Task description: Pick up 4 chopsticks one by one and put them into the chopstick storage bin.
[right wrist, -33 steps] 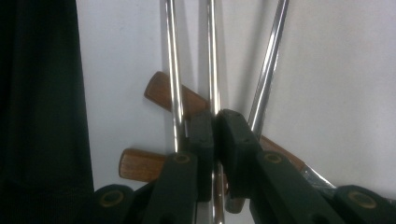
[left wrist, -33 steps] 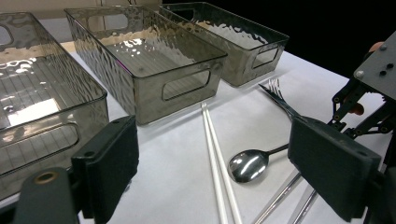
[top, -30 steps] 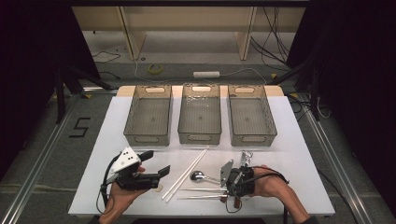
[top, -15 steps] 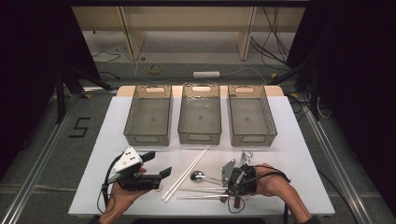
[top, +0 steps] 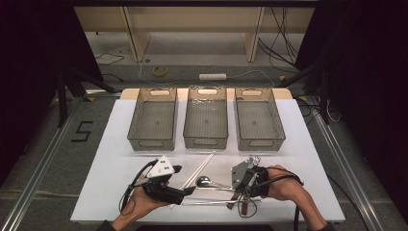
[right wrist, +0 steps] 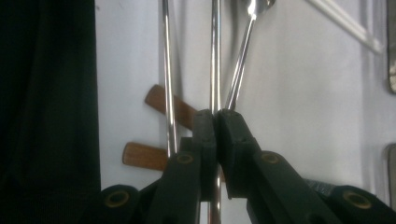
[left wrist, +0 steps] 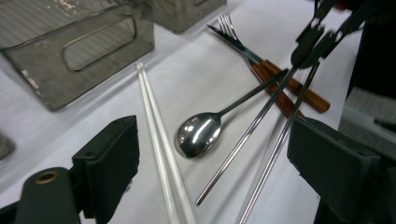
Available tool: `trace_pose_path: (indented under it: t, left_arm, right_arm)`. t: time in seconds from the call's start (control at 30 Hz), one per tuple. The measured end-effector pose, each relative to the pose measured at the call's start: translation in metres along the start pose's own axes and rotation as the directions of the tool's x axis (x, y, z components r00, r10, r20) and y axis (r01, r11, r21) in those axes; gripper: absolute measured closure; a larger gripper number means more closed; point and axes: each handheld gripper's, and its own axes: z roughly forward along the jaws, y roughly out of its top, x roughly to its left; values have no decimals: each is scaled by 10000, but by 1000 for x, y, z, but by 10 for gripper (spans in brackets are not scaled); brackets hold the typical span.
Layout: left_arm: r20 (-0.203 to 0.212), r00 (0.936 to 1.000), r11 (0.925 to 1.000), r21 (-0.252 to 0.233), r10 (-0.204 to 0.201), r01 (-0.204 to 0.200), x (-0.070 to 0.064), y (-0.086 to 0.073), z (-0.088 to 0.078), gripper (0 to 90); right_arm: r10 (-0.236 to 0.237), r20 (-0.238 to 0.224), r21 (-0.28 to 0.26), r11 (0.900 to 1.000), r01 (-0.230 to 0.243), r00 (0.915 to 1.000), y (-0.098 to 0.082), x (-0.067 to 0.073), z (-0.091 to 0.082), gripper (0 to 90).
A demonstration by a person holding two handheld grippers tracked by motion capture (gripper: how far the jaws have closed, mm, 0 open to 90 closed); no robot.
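Observation:
A pair of metal chopsticks (left wrist: 261,116) lies near the table's front edge, next to a spoon (left wrist: 198,135) and a pair of white chopsticks (left wrist: 159,140). My right gripper (right wrist: 215,116) is shut on one metal chopstick (right wrist: 215,65); the other metal chopstick (right wrist: 168,70) runs beside it. In the high view the right gripper (top: 235,191) sits at the right end of the cutlery. My left gripper (left wrist: 224,177) is open, its jaws wide apart on either side of the spoon and both chopstick pairs, and it touches none of them. In the high view the left gripper (top: 185,180) is at the cutlery's left.
Three empty mesh baskets stand in a row at the back: left (top: 150,143), middle (top: 206,143), right (top: 260,143). A fork (left wrist: 229,28) and another utensil with wooden handles (right wrist: 163,105) lie under my right gripper. The white table (top: 120,159) ends just behind both hands.
My left gripper has moved right, toward the spoon and chopsticks. My right gripper has risen a little, still shut on the metal chopstick.

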Motion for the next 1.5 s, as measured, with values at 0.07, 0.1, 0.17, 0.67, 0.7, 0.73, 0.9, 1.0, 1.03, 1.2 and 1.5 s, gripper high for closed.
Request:
trace_pose_path:
  t: [0.07,0.1,0.17,0.67,0.7,0.73,0.9,1.0,1.03,1.2,1.5]
  left_arm:
    - [54,9997,9992,306,241,-243,-3,3,6,165]
    - [78,9995,9985,457,299,-302,-3,3,8,166]
    - [62,9984,9955,767,557,-560,-5,5,13,167]
    - [591,9754,9563,1923,2125,-2201,-23,5,29,429]
    - [655,9737,9546,1932,2182,-2269,-23,5,29,457]
    - [680,9720,9531,1921,2250,-2341,-24,5,29,457]
    - [840,9628,9366,2241,2567,-2693,-27,4,31,561]
    - [961,9607,9327,2324,2603,-2759,-28,5,31,625]
    - [965,9599,9315,2336,2632,-2789,-28,5,31,634]
    - [1156,9526,9185,2547,2815,-3024,-30,4,33,675]
    - [1316,9459,9042,2802,2966,-3225,-31,4,36,754]
  right_arm:
    - [-52,92,-35,10000,52,9999,3,1,-2,857]
    - [-48,126,-56,10000,49,9999,4,1,-2,857]
    - [-23,125,-110,9999,25,9999,6,1,-2,857]
    - [-513,184,-153,9985,516,9985,26,6,2,856]
    - [-555,208,-163,9983,558,9982,27,6,2,857]
    - [-555,208,-163,9983,558,9982,27,6,2,857]
    - [-671,181,-167,9976,674,9976,30,8,3,857]
    - [-749,154,-144,9971,751,9971,31,8,4,857]
    - [-752,129,-123,9971,754,9971,32,9,4,856]
    - [-883,132,-227,9958,885,9960,33,10,5,857]
    - [-1156,72,-151,9932,1157,9933,35,12,5,856]
